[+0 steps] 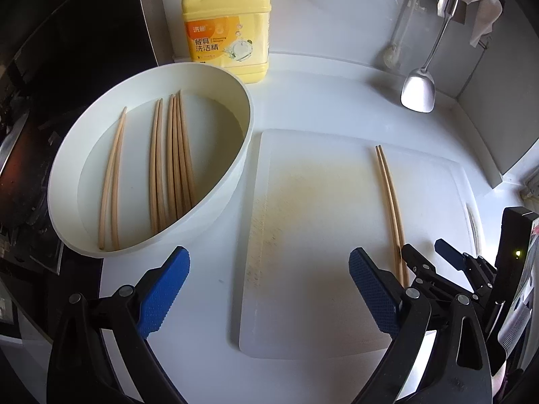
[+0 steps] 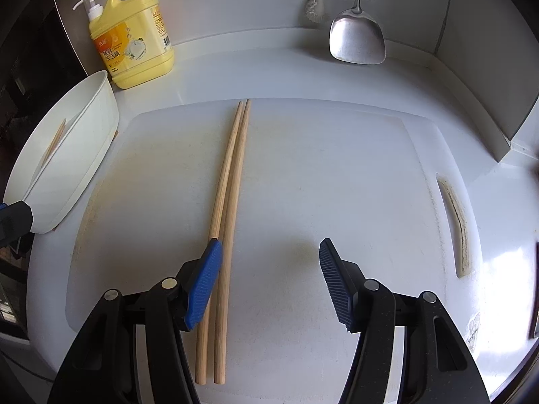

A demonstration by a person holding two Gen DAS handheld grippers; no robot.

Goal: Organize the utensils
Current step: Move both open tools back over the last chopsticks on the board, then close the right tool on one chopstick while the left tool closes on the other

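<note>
A pair of chopsticks (image 2: 229,208) lies side by side on the white cutting board (image 2: 337,175), tips pointing toward the counter's back edge and butt ends toward the front edge. The rest of the chopsticks (image 1: 168,165), a loose pair and a tighter bundle, lie in the white oval basin (image 1: 232,168) just beside the board's left edge.

The right tongs (image 2: 269,279) hang low over the near end of the pair, spread wide and gripping nothing; the left pad overlaps one stick from above, and whether it touches cannot be told. The left tongs (image 1: 269,293) hover over the board's near left corner, also wide open and empty, with the basin ahead to their left.

Beyond these, a yellow detergent bottle (image 1: 229,27) stands at the back edge behind the basin, and a steel spatula (image 2: 357,37) hangs by the wall toward the back right corner.

The risk from here is mostly in the sticks themselves: they are round and smooth on a slick board, so a nudge from the overlapping pad would probably roll them apart or skew them out of parallel. If the left tongs reach into the basin for more, closing on the bundle could pinch several at once or drag a stick against the rim and shift the basin into the board.
</note>
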